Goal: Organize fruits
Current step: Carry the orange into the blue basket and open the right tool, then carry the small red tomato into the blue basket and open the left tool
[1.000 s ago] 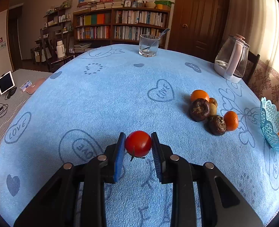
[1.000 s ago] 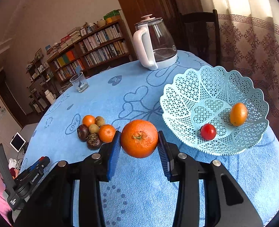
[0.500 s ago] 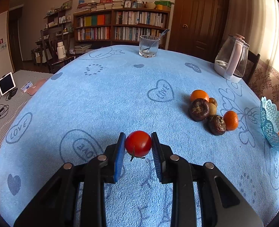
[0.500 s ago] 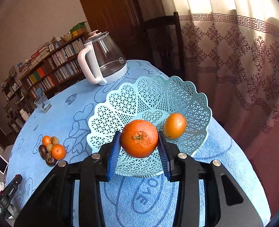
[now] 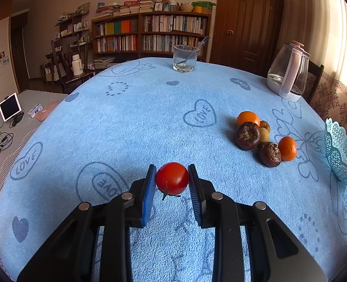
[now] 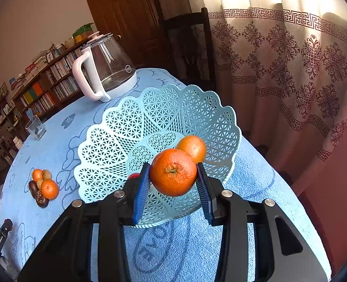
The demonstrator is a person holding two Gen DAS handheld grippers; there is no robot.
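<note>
The right gripper is squeezed shut on a big orange. Its blue pads press on both sides of the fruit. It hangs over the near side of the light blue basket. A smaller orange fruit already sits in the basket, just behind the big orange. A bit of something red peeks out by the left pad. If the orange is let go from up high, it could bump the smaller fruit or bounce out. The basket looks light, so a hard drop near its edge could tip it.

The left gripper is closed on a small red tomato, above the blue tablecloth. A tomato is soft, so too hard a squeeze could squash it. It is smooth and round, so a loose hold could let it slip and roll.

More fruit waits in a little pile on the cloth, with oranges and dark brown ones touching. Grabbing one could make the others roll. The glass kettle stands further back, well apart from the pile.
</note>
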